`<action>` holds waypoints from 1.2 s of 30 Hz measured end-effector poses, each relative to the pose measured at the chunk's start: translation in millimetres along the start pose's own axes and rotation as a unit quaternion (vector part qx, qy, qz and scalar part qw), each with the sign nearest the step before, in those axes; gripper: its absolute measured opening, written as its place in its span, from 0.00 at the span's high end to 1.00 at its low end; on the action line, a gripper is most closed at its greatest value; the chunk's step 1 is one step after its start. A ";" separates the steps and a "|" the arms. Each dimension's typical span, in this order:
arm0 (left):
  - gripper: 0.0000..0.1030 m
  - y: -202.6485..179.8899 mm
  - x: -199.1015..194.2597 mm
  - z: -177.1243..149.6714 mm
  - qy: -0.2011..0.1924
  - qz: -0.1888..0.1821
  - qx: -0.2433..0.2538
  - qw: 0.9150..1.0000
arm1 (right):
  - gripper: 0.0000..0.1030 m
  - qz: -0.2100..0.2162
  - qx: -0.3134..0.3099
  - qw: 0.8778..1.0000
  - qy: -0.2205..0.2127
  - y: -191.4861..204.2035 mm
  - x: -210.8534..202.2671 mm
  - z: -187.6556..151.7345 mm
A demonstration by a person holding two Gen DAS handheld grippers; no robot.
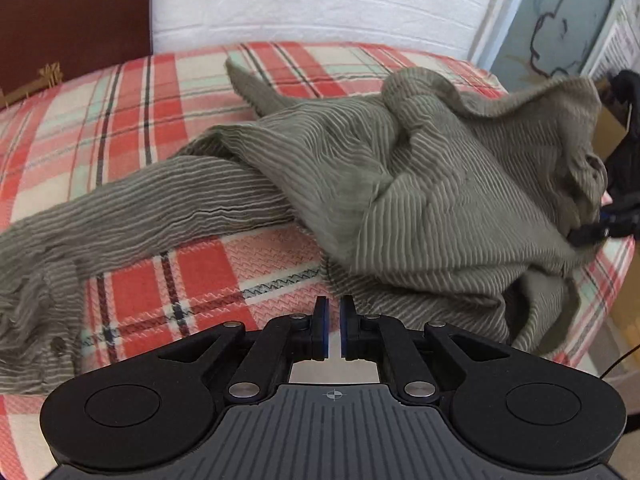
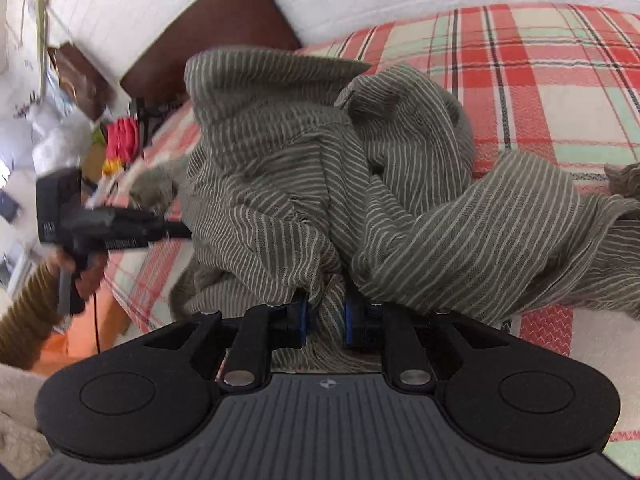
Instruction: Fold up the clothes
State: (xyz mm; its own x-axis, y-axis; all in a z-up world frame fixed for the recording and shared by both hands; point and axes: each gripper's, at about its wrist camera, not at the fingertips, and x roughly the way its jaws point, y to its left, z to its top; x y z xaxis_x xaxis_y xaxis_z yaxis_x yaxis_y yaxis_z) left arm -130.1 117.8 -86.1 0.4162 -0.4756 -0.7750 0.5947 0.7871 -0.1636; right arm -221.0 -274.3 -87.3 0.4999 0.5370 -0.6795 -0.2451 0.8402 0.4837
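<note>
Shirt (image 1: 420, 184) lay crumpled on the blanket (image 1: 132, 120), ahead & right of the left gripper (image 1: 334, 328), one sleeve (image 1: 132, 208) trailing off to the left of its jaws. A fold of shirt sat betw. the right gripper (image 2: 325, 320) jaws. Headboard (image 2: 208, 36) stood behind, wall (image 1: 320, 0) beyond it.

Striped shirt (image 1: 420, 184) covers plaid bedspread (image 1: 120, 120) centre — sleeve end cut off at frame's left edge, bkgd clutter blurred.
</note>
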 end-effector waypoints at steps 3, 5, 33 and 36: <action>0.66 -10.8 -31.6 9.5 -0.050 0.005 0.040 0.998 | 0.55 0.003 -0.014 1.000 -0.022 5.5 -11.9 5.0; 0.46 -17.7 -38.2 19.1 -0.072 -0.001 0.055 0.996 | 0.41 0.005 -0.021 0.999 -0.033 7.0 -15.5 5.7; 0.99 -47.3 41.2 85.0 -0.054 -0.113 -0.005 0.992 | 0.34 0.001 -0.020 0.996 -0.085 3.9 -25.7 16.3; 1.00 -46.5 11.9 89.0 -0.099 -0.105 -0.002 0.990 | 0.33 -0.002 -0.034 0.996 -0.084 7.9 -23.7 23.5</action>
State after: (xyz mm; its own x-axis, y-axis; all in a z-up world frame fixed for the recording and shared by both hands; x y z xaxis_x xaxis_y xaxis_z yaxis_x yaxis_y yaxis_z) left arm -91.5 40.6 -33.3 0.4095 -0.6965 -0.5892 0.6796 0.6638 -0.3123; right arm -215.3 -282.2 -54.4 0.6308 0.5187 -0.5771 -0.2959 0.8484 0.4390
